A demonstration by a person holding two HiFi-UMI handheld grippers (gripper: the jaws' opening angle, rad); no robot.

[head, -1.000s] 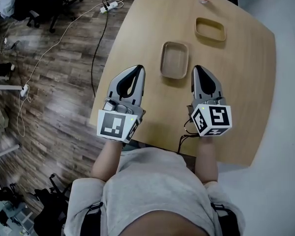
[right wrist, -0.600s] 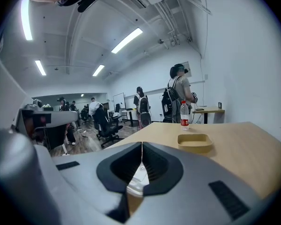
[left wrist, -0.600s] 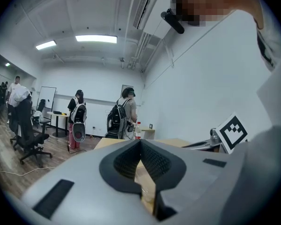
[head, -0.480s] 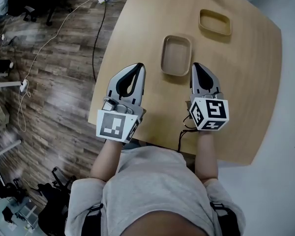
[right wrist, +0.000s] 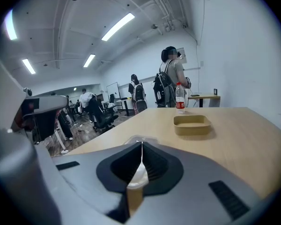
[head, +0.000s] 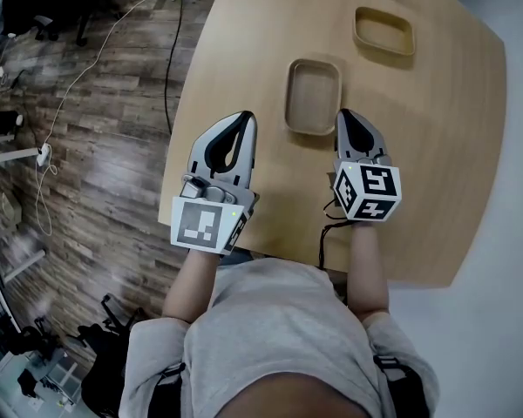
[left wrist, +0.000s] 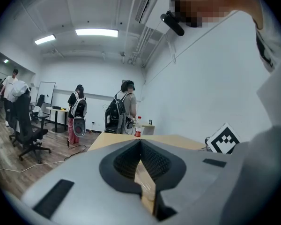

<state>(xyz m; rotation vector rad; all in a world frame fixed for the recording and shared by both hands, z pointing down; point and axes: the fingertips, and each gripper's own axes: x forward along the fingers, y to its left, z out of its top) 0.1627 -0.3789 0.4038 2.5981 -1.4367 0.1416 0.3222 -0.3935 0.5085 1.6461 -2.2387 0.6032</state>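
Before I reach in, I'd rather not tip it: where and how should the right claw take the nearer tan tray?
Pinch the nearer tray by its near short wall, one jaw inside, one outside, coming down from above. It lies flat, open side up, with a thin raised rim, and probably spans too wide to straddle. The right claw, shut now, sits beside that end.

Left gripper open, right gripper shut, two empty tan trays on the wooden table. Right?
No. The left gripper is shut too: the left gripper view shows its fingers together, nothing between. The right gripper is shut; the nearer tan rectangular tray and farther tan rectangular tray lie empty on the wooden table.
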